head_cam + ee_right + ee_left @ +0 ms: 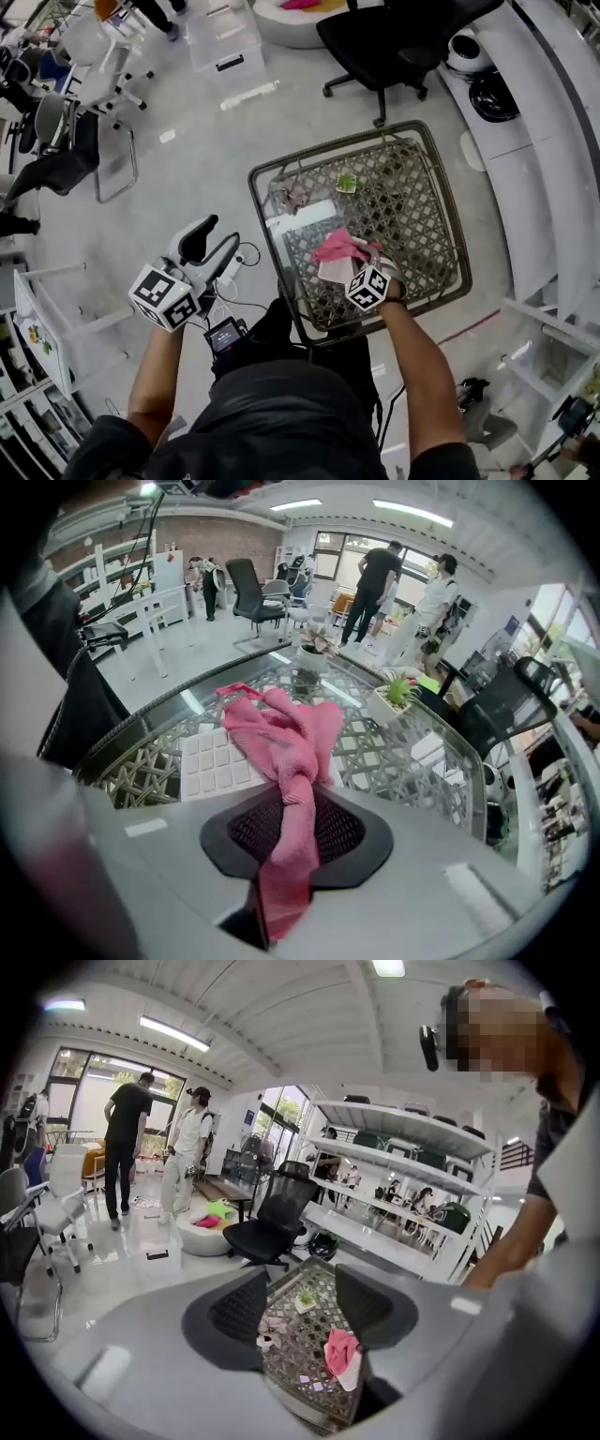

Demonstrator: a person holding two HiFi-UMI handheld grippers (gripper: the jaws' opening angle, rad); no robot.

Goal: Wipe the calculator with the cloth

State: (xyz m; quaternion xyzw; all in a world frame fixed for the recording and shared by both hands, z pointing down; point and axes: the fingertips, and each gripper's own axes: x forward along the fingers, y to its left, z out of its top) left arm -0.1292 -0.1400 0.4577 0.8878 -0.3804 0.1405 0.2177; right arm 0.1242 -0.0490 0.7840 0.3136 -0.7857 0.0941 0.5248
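A pink cloth [339, 247] lies bunched over a white calculator [330, 271] on the near part of a glass-topped wicker table [453, 211]. My right gripper [373, 270] is shut on the cloth's near end. In the right gripper view the pink cloth [281, 735] runs back between the pads of the right gripper [292, 834], draped over the calculator's [208, 761] white keys. My left gripper [211, 246] hangs open off the table's left side, over the floor, holding nothing. In the left gripper view, the pink cloth [341, 1351] shows past the left gripper [300, 1312].
On the table's far half stand a small potted plant [347, 183] and a vase of dried flowers [295, 195]. A black office chair [394, 42] sits beyond the table. A white counter [525, 112] runs along the right. Two people [155, 1147] stand far off.
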